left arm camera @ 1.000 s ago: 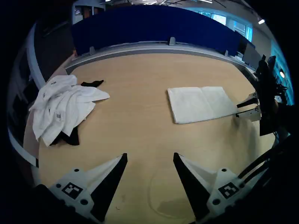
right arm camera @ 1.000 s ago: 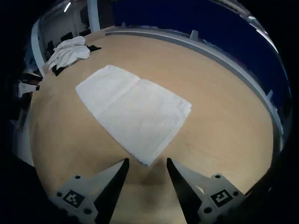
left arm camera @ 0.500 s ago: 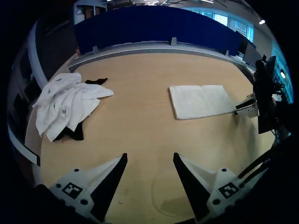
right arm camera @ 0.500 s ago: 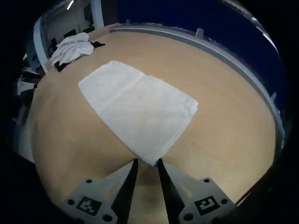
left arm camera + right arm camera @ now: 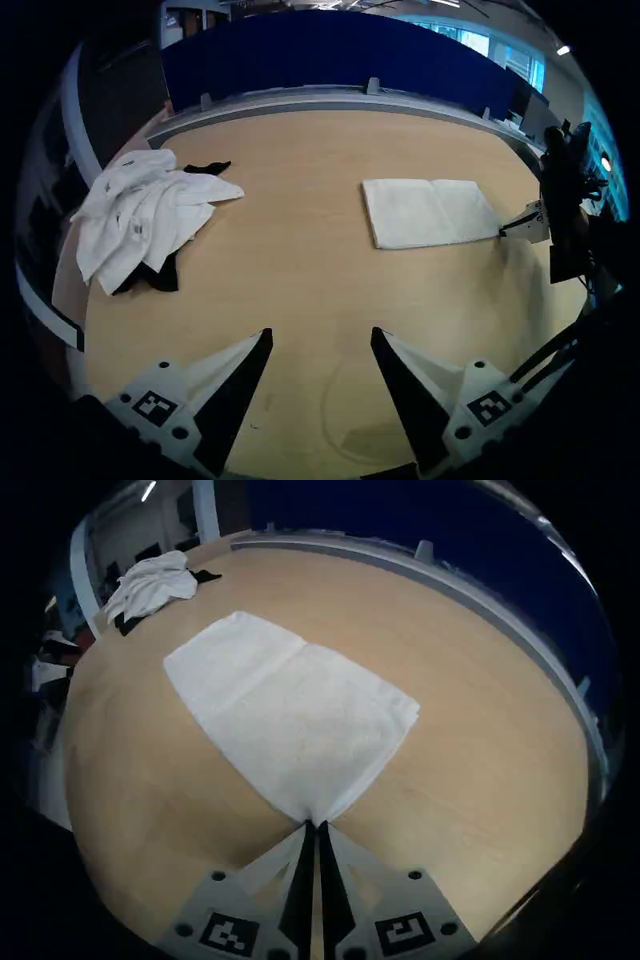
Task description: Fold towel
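On the table (image 5: 480,744), one towel (image 5: 288,712) lies flat, its long axis running straight away from the right gripper (image 5: 314,826), which is pinched closed on the near corner. The left gripper (image 5: 320,352) hangs spread and empty, well apart from the towel. One cloth pile (image 5: 144,216) lies farther left.

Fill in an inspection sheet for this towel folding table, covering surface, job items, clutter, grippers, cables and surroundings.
Surface: light wooden table, faint ring mark near the left gripper.
Job's things: white towel, flat, one crease across it.
Clutter: pile of white cloths over a black cloth, apart from the towel.
Grippers: left gripper open, holding nothing; right gripper fingers shut on the towel's near corner.
Cables: black cables beside the left gripper.
Surroundings: blue partition behind the table.
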Demonstrator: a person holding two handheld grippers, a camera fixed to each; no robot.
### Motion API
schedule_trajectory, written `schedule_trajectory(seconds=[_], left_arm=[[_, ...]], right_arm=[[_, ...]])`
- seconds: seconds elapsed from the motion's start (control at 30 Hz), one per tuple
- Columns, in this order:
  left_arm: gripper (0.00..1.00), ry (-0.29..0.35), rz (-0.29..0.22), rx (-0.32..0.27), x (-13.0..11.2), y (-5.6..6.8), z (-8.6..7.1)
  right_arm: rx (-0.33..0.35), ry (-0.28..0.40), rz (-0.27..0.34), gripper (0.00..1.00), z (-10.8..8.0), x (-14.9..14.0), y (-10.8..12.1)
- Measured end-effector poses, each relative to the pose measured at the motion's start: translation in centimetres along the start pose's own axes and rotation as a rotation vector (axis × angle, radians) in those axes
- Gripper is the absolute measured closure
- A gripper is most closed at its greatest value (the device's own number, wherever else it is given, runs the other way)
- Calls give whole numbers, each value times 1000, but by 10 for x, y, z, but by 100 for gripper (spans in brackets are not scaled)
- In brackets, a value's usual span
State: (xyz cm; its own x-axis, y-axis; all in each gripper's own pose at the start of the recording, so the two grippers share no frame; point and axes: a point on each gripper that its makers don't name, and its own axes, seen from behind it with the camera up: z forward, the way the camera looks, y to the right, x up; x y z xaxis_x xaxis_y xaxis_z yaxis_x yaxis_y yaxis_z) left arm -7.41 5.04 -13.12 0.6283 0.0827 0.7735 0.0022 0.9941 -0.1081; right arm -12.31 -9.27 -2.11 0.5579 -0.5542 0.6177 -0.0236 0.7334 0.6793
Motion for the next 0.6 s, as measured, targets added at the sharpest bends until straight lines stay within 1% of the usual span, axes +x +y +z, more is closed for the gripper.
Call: schedule_trajectory(seconds=[0.17,0.3,0.6], left_arm=[[9,2,-5,-1,0,-2,-2],[9,6,-3,1,2,-3,-5],[9,17,-18,5,3,-5,-14]], right_arm=[[-13,18,-25,96,-7,10,0],[-20,44,-42,96,-15,27,1],[-21,116,-96,96,-34,86,-4]])
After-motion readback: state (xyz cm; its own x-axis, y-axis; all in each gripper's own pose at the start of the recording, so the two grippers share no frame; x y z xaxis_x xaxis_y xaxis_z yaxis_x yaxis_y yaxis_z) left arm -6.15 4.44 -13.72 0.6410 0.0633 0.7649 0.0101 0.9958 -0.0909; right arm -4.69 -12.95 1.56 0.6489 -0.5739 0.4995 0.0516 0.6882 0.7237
